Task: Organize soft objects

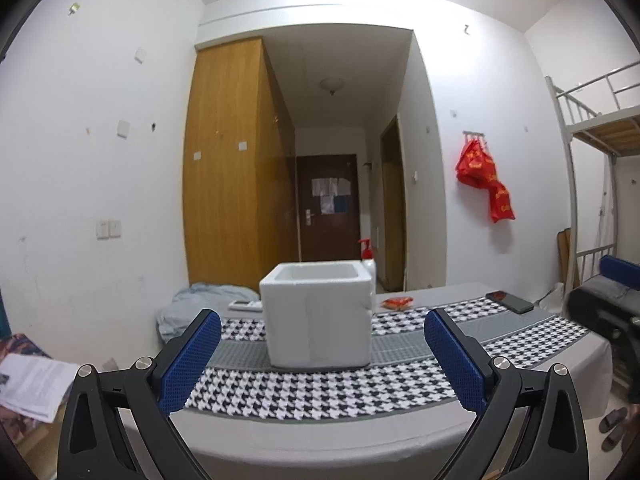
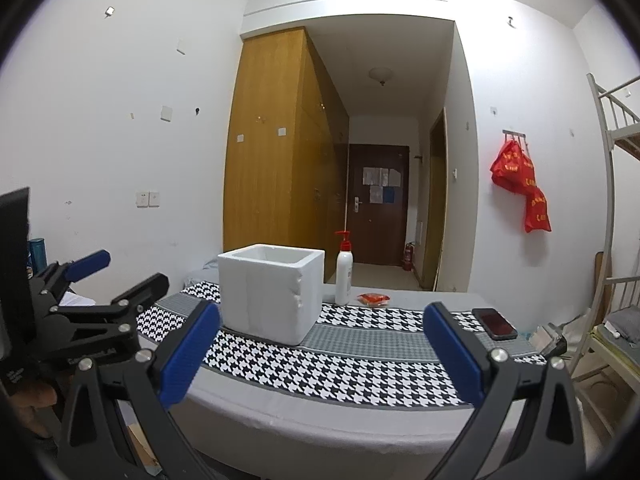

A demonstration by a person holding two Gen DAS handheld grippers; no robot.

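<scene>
Left wrist view. My left claw (image 1: 322,354): blue pads spread wide apart, holding nothing, hovering at the near edge of the bench (image 1: 320,436). Houndstooth cloth (image 1: 304,392): laid flat across the grey bench top. White foam box (image 1: 318,314): open-topped, upright on the cloth, centred between my pads and well beyond them. Small red packet (image 1: 397,302): flat on the bench, to the right of the box and behind it. Dark phone (image 1: 510,301): lying on the cloth's far right end. Pale blue bedding (image 1: 200,304): bunched up left of the box, beyond the bench. Red bags (image 1: 484,176): hanging on the right wall.

Right wrist view. My right claw (image 2: 322,354): pads likewise set wide apart, empty, at the near bench edge. Foam box (image 2: 270,292): left of centre on the cloth (image 2: 340,364). White pump bottle (image 2: 343,270) with red top: upright just right of the box, behind it. Red packet (image 2: 373,298): just right of the bottle. Phone (image 2: 494,323): on the cloth, near my right pad. Left claw (image 2: 100,272): visible at the left, fingers parted, off the bench's left side.
</scene>
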